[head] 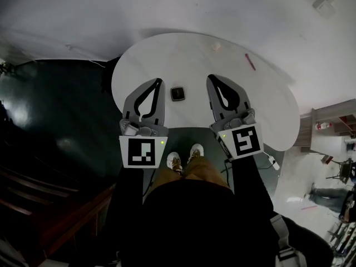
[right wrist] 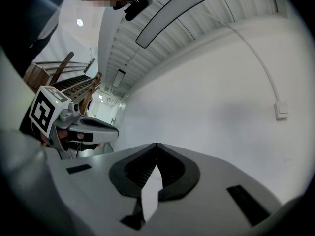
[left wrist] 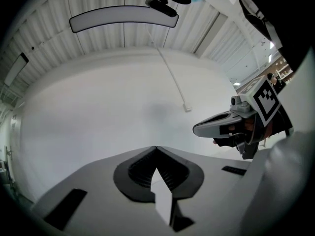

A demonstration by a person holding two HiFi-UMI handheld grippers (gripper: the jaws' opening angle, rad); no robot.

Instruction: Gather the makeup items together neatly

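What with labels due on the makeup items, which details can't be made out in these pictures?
Head view: the pale item at the table's far side is too small to identify.
Head view: the pink stick is too small to tell its kind.
Head view: the black square shows no detail at this size.
Both gripper views: aimed at the wall; table and items are out of frame.

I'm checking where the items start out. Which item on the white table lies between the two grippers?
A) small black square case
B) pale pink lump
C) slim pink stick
A: the small black square case sits on the white round table between the left gripper and the right gripper, both shut and empty.
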